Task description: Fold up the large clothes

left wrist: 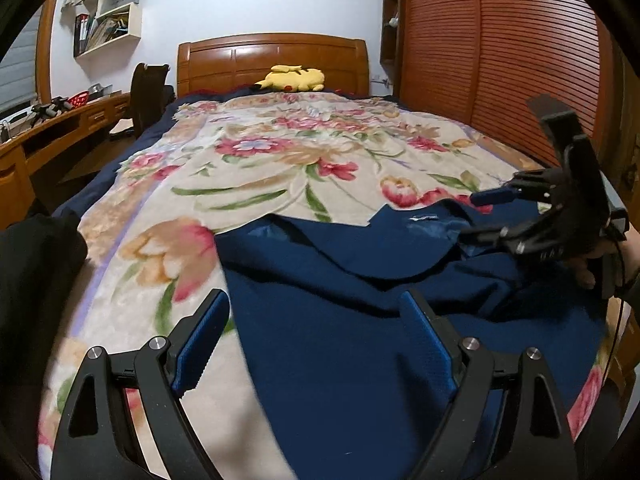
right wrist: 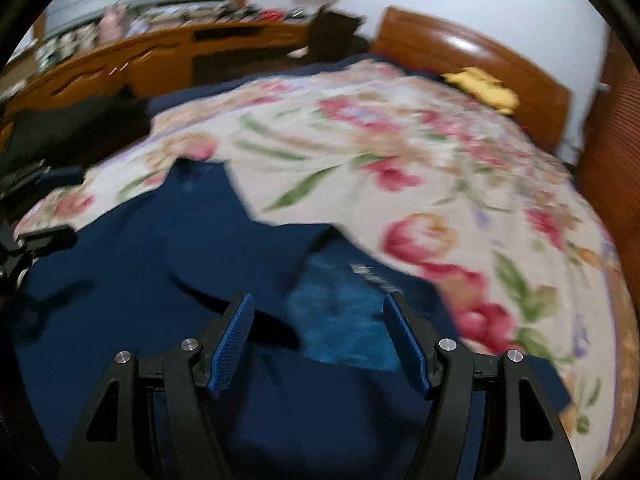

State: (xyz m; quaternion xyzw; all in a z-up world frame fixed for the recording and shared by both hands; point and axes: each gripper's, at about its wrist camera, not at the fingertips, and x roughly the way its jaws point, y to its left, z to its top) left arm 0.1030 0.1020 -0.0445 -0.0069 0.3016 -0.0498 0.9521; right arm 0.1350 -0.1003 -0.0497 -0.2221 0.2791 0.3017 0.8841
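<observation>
The left gripper (left wrist: 316,340) has its jaws spread wide and holds nothing. Its blue pads (left wrist: 200,344) stand apart, one over the flowered blanket (left wrist: 280,160) and the other over the navy garment (left wrist: 340,280). The edge of the garment passes between the two fingers.

The right gripper (right wrist: 320,336) is likewise released, jaws apart, with nothing between the pads (right wrist: 234,340). It hangs above the garment (right wrist: 160,240), over the area where a lighter blue inner lining (right wrist: 344,320) and a small white label (right wrist: 372,276) show. This view is blurred.

In the left wrist view the right gripper (left wrist: 492,216) appears at the right edge, held in a hand (left wrist: 592,264), its fingers parted above the garment's far corner.

The garment lies spread and creased across the near end of the bed, on top of the blanket, with one flap turned over onto itself. A dark piece of clothing (left wrist: 36,264) lies at the left edge of the bed.

At the far end stands a wooden headboard (left wrist: 272,60), with a yellow plush toy (left wrist: 292,78) in front of it. A wooden desk (left wrist: 60,124) with a dark chair (left wrist: 148,96) runs along the left wall under a wall shelf (left wrist: 108,12). A slatted wooden wardrobe (left wrist: 500,60) stands to the right of the bed.
</observation>
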